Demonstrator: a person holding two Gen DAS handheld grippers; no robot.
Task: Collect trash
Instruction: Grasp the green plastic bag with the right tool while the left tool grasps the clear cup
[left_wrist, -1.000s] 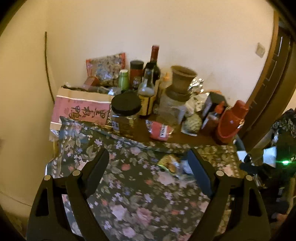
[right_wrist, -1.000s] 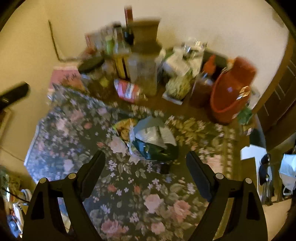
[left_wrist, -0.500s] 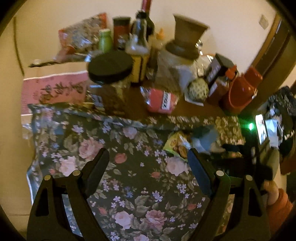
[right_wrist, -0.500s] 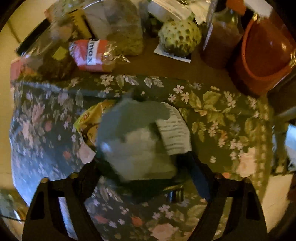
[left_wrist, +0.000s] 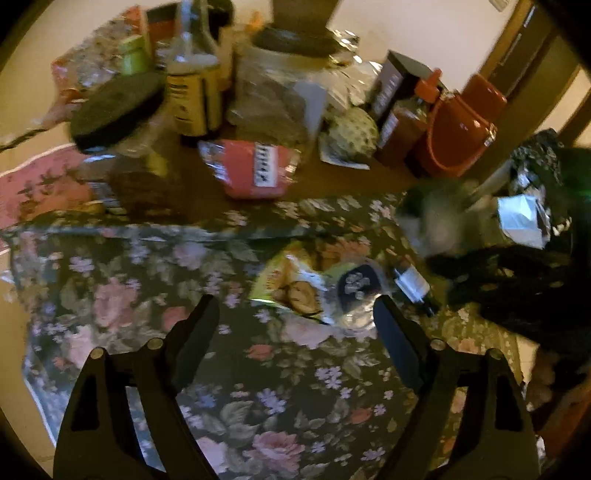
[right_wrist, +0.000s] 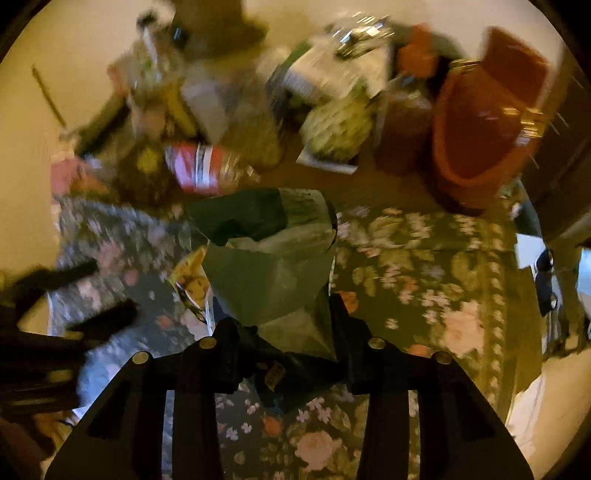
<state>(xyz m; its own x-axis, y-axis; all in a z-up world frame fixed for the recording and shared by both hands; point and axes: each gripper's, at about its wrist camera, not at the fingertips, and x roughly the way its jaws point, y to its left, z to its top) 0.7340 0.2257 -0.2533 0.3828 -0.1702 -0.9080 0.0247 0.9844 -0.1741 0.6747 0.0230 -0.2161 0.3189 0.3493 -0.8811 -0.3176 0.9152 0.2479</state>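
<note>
Right hand-held gripper (right_wrist: 282, 317), jaws just closing, clamps a green bag (right_wrist: 273, 266); left hand-held gripper (left_wrist: 295, 317) gapes over a wrapper (left_wrist: 295, 288).

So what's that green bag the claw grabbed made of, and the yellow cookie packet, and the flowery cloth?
The green bag looks like thin plastic film, probably foil-lined: it crumples, and its inside looks pale and silvery. The right gripper is closed on it. The yellow cookie packet seems glossy printed plastic with shiny creases. The flowery cloth looks like matte woven fabric, though a wipeable coating can't be ruled out.
</note>
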